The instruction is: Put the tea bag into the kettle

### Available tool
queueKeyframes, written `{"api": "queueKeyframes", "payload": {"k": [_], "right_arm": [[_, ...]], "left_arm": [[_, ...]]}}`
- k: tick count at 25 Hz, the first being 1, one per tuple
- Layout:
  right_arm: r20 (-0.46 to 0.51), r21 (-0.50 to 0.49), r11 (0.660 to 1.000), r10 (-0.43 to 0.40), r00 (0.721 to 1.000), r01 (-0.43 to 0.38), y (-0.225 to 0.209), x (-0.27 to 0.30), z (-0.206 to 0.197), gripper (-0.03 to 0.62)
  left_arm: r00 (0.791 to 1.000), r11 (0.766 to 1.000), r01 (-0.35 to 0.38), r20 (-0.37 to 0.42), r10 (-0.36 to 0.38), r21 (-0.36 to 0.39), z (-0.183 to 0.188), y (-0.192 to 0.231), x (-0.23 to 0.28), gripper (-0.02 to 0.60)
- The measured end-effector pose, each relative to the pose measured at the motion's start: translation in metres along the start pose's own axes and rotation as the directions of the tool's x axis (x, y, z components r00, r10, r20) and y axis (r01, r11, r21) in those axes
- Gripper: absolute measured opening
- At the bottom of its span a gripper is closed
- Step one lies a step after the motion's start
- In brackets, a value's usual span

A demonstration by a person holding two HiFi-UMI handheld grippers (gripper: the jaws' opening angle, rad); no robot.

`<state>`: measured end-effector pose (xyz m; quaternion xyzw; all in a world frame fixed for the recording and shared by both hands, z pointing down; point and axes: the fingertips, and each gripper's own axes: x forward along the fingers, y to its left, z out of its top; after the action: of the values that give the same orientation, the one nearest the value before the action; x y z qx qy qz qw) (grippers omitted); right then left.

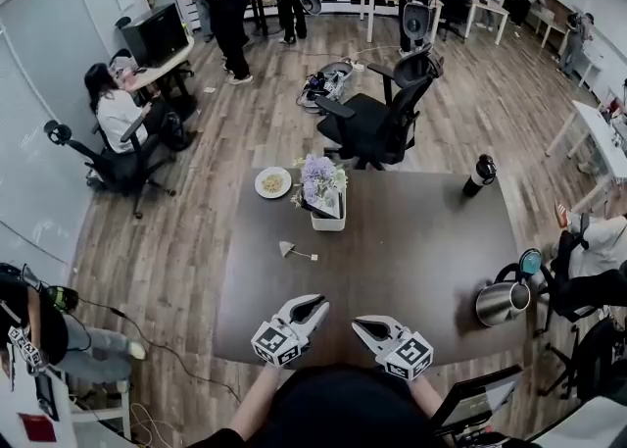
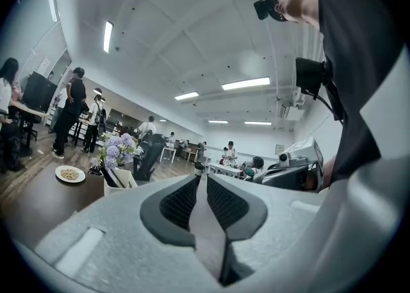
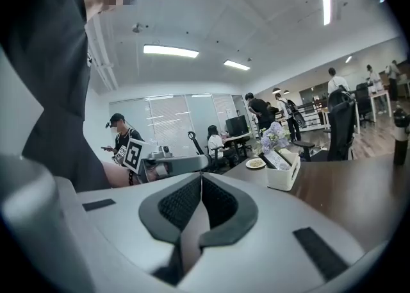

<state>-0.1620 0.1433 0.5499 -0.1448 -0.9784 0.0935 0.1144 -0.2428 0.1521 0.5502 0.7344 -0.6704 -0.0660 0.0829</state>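
Note:
The tea bag [image 1: 287, 250] lies flat on the dark table [image 1: 411, 240], its string trailing to the right, left of the table's middle. At the table's right edge stands the steel kettle [image 1: 501, 303]. Both grippers hover side by side over the near edge, well short of the tea bag and left of the kettle. My left gripper [image 1: 315, 305] [image 2: 200, 177] has its jaws together with nothing between them. The jaws of my right gripper [image 1: 361, 323] [image 3: 200, 176] are likewise shut and empty. Neither gripper view shows the tea bag or the kettle.
A white box with purple flowers [image 1: 326, 203] [image 2: 118, 176] [image 3: 284, 173] stands at the table's far middle, a plate of food [image 1: 272, 182] [image 2: 69, 174] [image 3: 255, 163] left of it. A black bottle [image 1: 479, 174] [image 3: 400, 125] stands far right. Office chairs [image 1: 377, 123] and people surround the table.

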Motion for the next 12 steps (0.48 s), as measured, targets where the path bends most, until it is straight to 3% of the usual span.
{"api": "queueKeyframes", "payload": {"k": [4,12], "right_arm": [[-0.033,-0.062,0.998,0.032,0.999,-0.034,0.015,0.003,-0.003,0.011],[-0.043,-0.077,0.996,0.051,0.998,-0.054,0.024,0.001,-0.011,0.011]], "left_arm": [[0.998,0.994,-0.011,-0.066,0.018,0.113,-0.004,0.006,0.001,0.055],[0.994,0.991,-0.060,-0.082,0.070,0.123,-0.012,0.028,0.003,0.055]]}}
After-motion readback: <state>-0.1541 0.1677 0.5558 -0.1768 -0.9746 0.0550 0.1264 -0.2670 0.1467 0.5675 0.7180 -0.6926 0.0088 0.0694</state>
